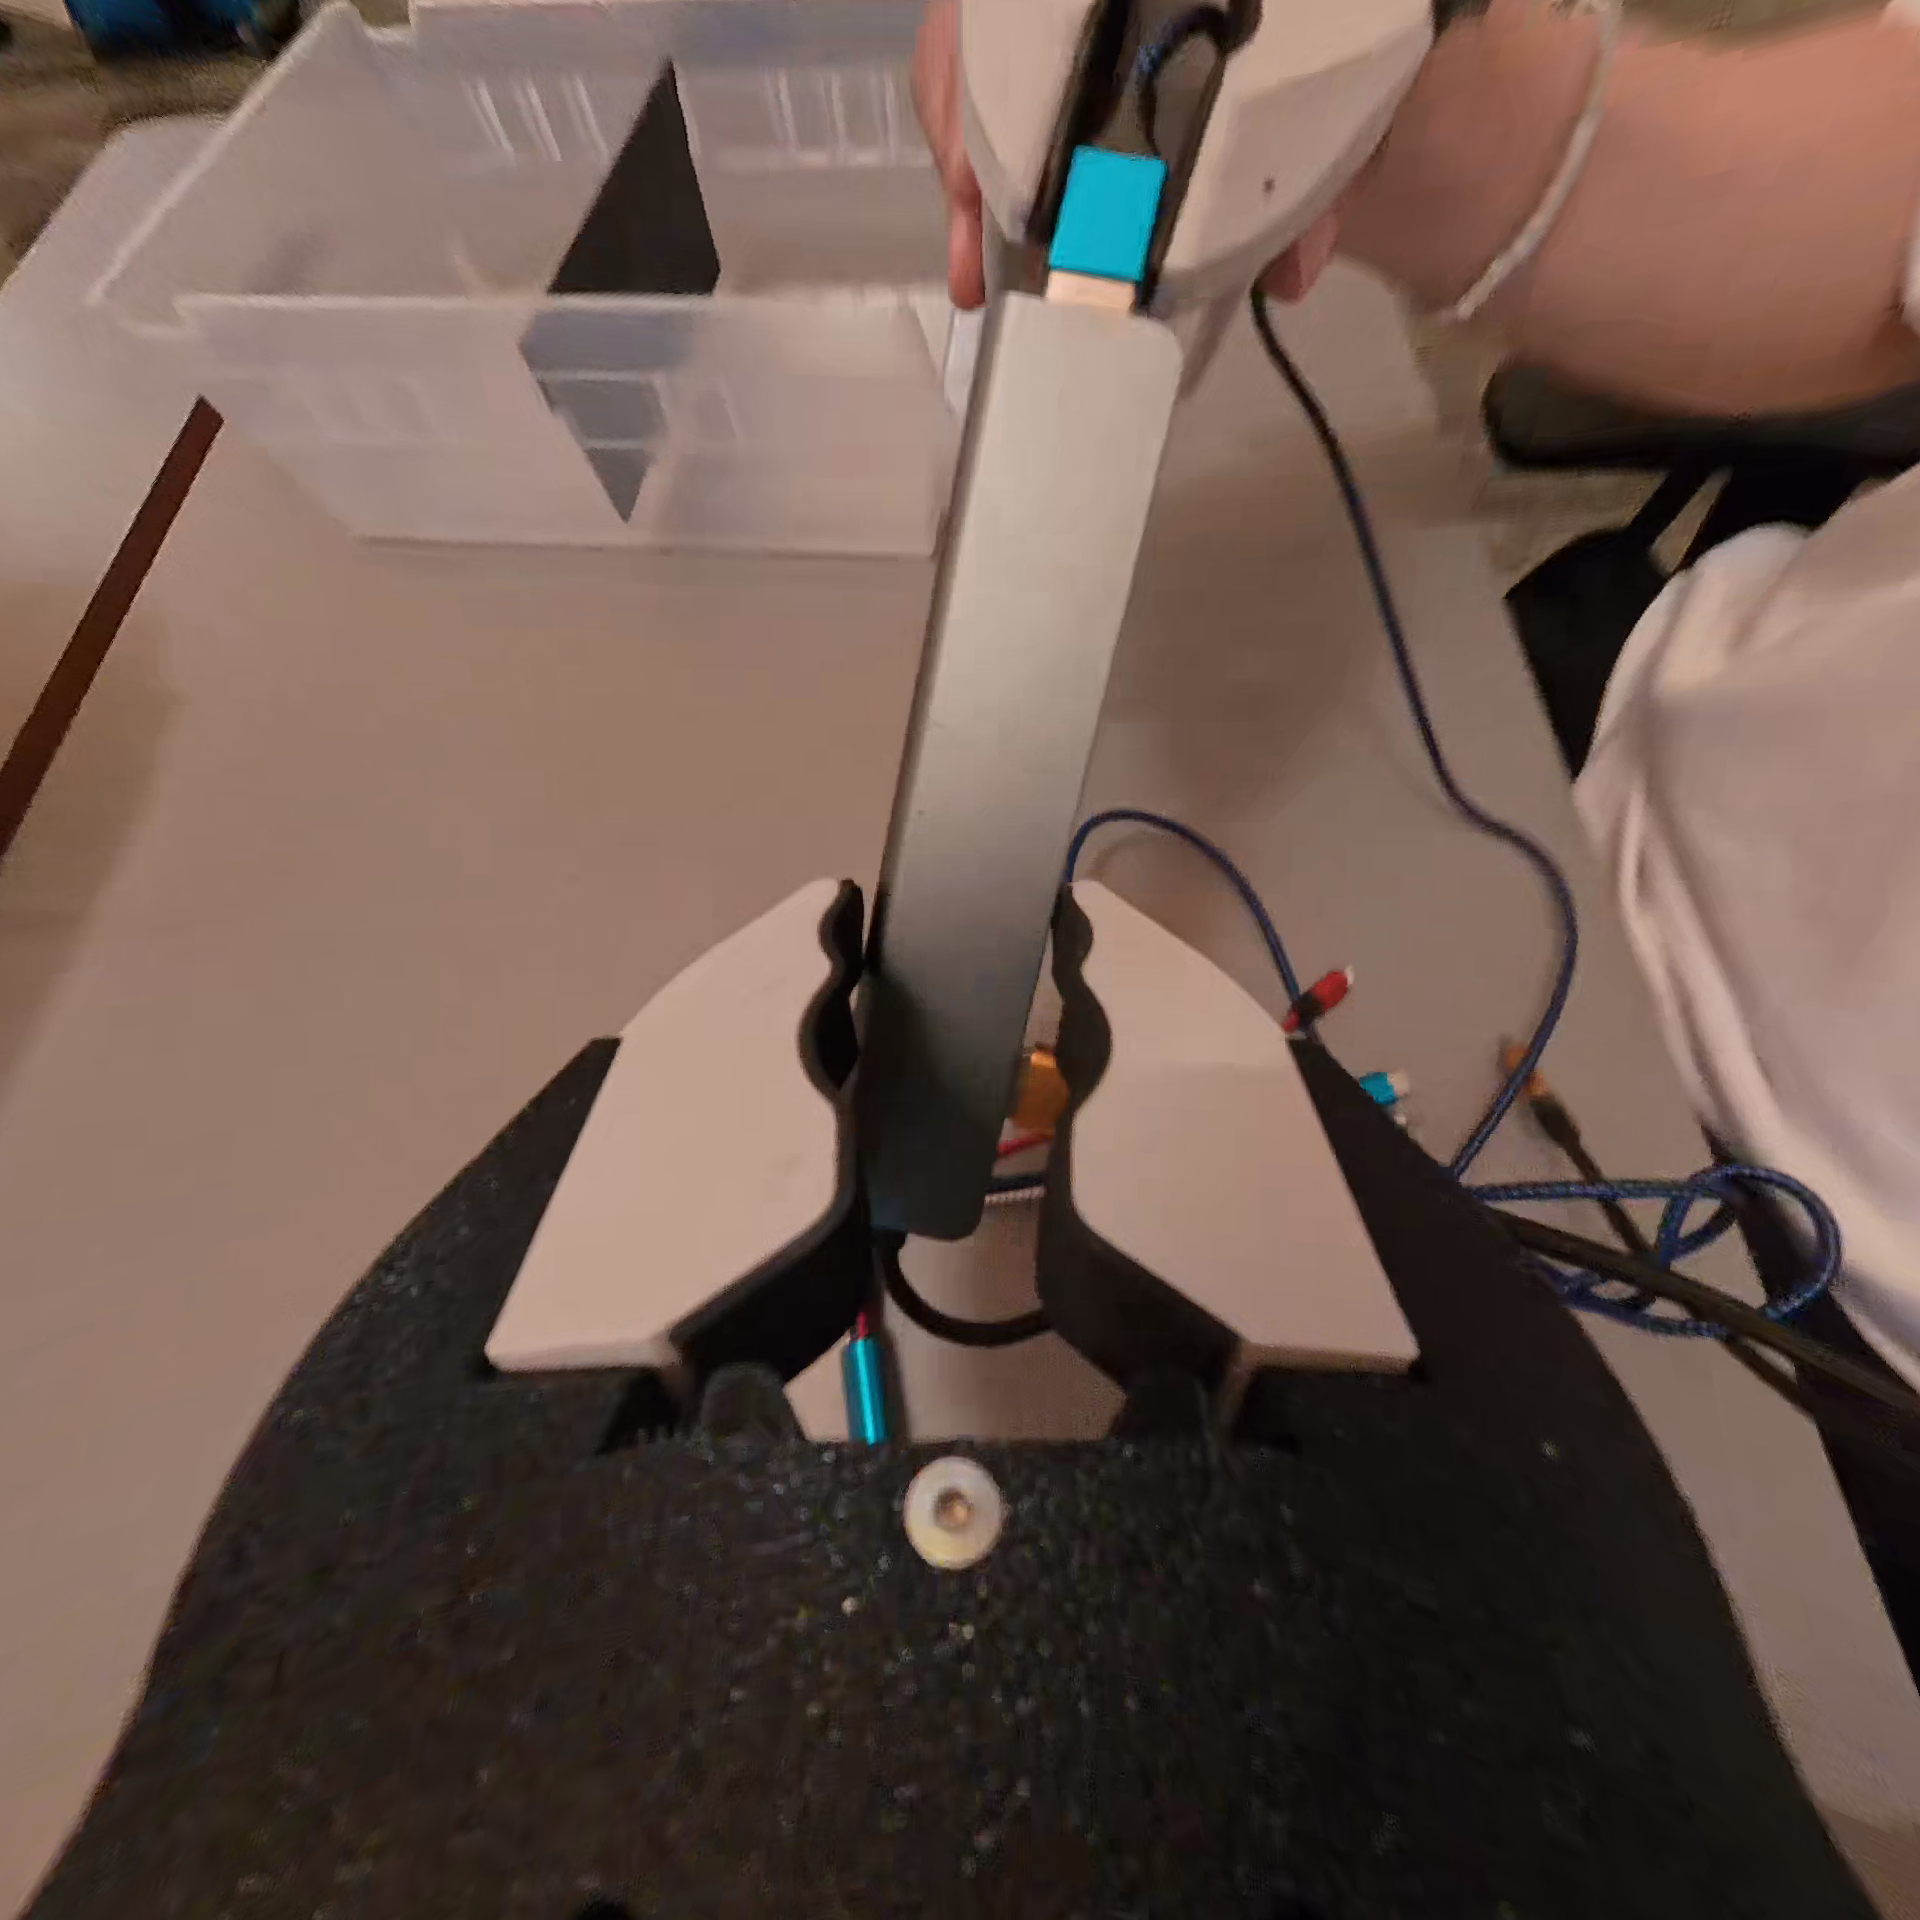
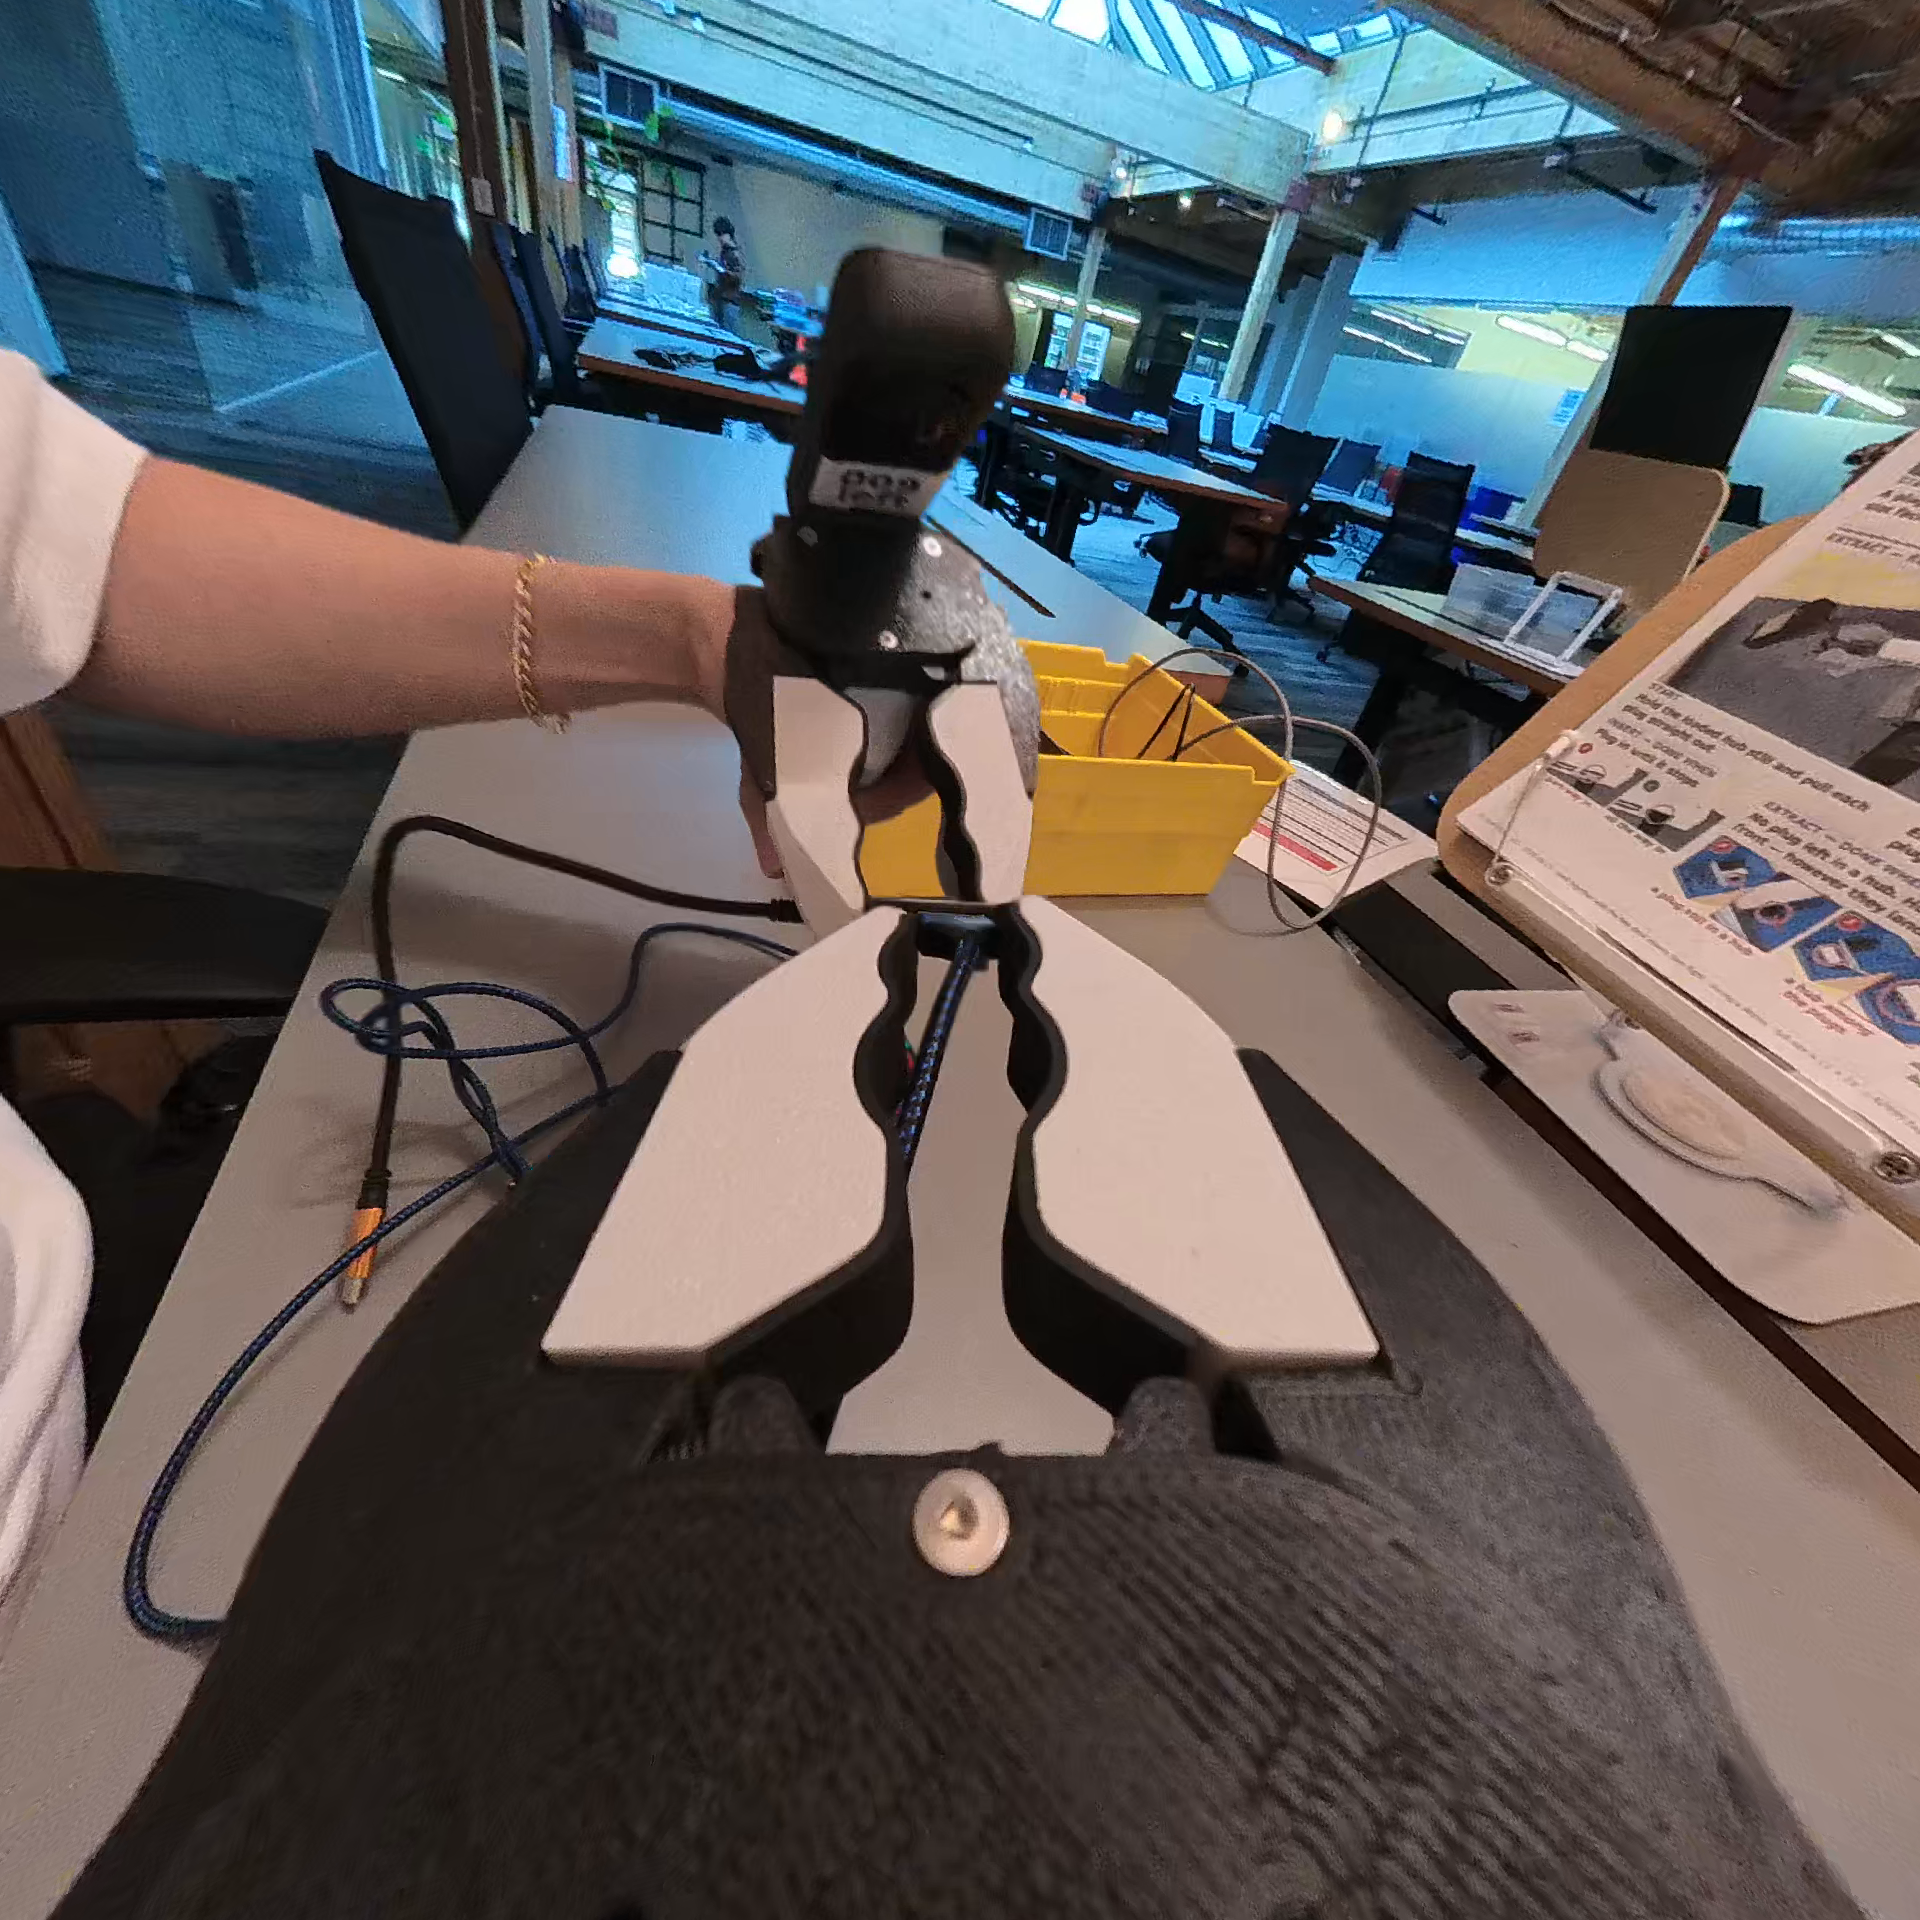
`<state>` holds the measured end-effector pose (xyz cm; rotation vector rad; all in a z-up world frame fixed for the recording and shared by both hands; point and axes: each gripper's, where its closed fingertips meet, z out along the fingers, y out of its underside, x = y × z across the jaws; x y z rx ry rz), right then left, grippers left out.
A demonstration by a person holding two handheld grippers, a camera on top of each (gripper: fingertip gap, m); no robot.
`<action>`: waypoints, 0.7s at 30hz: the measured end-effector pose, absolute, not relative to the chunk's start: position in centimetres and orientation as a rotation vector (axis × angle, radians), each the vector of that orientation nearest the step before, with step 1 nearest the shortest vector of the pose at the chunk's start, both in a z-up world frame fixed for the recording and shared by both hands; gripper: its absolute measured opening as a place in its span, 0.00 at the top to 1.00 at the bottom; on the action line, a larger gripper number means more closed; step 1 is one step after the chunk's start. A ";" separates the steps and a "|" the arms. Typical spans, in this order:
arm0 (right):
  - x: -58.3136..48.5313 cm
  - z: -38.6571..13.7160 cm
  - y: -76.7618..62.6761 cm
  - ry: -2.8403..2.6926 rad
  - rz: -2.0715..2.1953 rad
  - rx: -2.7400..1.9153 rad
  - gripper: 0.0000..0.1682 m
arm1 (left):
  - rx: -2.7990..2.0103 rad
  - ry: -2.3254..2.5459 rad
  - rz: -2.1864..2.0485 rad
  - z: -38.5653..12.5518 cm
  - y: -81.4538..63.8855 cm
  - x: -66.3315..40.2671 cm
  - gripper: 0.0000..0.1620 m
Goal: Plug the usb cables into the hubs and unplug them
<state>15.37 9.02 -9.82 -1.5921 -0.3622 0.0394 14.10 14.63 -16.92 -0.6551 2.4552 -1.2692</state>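
Observation:
In the left wrist view my left gripper [image 1: 961,914] is shut on a long grey USB hub [image 1: 1039,644] that points away from the camera. At the hub's far end my right gripper [image 1: 1101,275] is shut on a cyan USB plug [image 1: 1107,218]. The plug's metal tip meets the end of the hub; how deep it sits I cannot tell. In the right wrist view my right gripper [image 2: 951,925] is closed around the plug's blue braided cable [image 2: 935,1049], facing the left gripper [image 2: 914,888]. The hub is mostly hidden there.
A clear plastic bin [image 1: 436,416] stands behind the hub. A yellow bin [image 2: 1143,821] and an instruction board [image 2: 1714,790] stand on the table. Loose cables lie beside me: a blue braided loop [image 1: 1683,1236], a red plug [image 1: 1320,992], an orange plug [image 2: 364,1247]. About 9 centimetres separates my left fingertips from my right.

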 end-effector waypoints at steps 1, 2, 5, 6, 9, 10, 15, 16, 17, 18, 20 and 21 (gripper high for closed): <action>15.3 -9.8 9.1 -0.366 0.051 -1.593 0.91 | -0.662 2.432 -1.328 -16.9 14.5 14.1 0.79; 15.3 -9.8 9.2 -0.372 0.048 -1.598 0.91 | -0.657 2.409 -1.361 -16.9 14.4 14.0 0.78; 15.1 -9.9 9.5 -0.396 0.047 -1.613 0.91 | -0.601 2.356 -1.391 -16.5 13.7 14.0 0.74; 15.0 -9.9 9.6 -0.405 0.049 -1.615 0.91 | -0.590 2.343 -1.391 -16.3 13.4 14.1 0.72; 14.8 -9.7 9.8 -0.416 0.054 -1.613 0.91 | -0.577 2.348 -1.378 -16.3 12.7 14.3 0.68; 14.7 -9.7 9.9 -0.421 0.057 -1.610 0.92 | -0.568 2.356 -1.370 -16.4 12.4 14.3 0.67; 14.2 -9.9 10.1 -0.442 0.066 -1.616 0.92 | -0.534 2.386 -1.215 -17.5 12.2 15.2 0.80; 14.2 -9.9 10.1 -0.438 0.062 -1.623 0.92 | -0.520 2.395 -1.187 -17.6 12.3 15.3 0.80; 14.2 -10.1 10.1 -0.434 0.061 -1.635 0.92 | -0.507 2.398 -1.157 -17.6 12.4 15.3 0.80; 14.3 -10.2 10.0 -0.434 0.059 -1.649 0.92 | -0.505 2.405 -1.125 -17.7 12.5 15.3 0.80; 14.4 -10.8 9.9 -0.426 0.068 -1.689 0.92 | -0.497 2.431 -1.032 -18.0 12.8 15.2 0.80; 14.5 -11.2 9.8 -0.423 0.064 -1.717 0.92 | -0.491 2.434 -0.960 -18.2 13.2 15.3 0.80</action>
